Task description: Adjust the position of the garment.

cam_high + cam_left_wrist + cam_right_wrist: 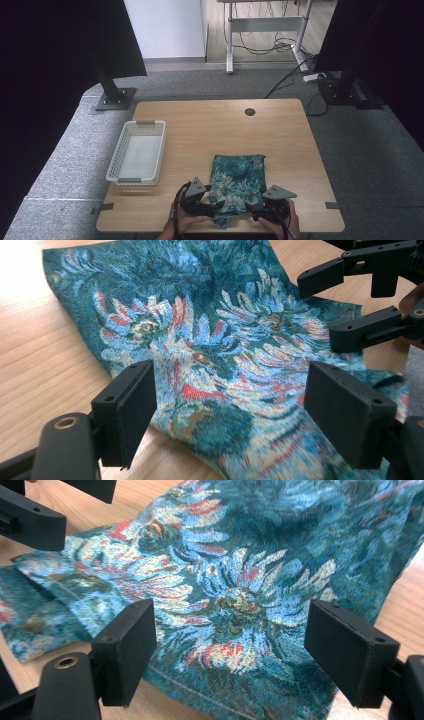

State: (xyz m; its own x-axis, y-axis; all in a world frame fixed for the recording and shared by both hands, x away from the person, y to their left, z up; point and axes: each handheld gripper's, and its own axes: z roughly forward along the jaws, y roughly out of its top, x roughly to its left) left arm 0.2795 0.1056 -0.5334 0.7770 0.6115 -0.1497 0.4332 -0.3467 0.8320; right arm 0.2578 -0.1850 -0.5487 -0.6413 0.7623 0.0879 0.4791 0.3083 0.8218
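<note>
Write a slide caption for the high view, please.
Two hand-held grippers, left gripper and right gripper, open at the near edge of a floral cloth beside a white basket.

I can't read any text, label, brand, number or sign anywhere here. The cloth (pixel 237 184) under my grippers carries a flower pattern with no lettering, and the white basket (pixel 136 156) and the table (pixel 210 125) bear no markings.
</note>
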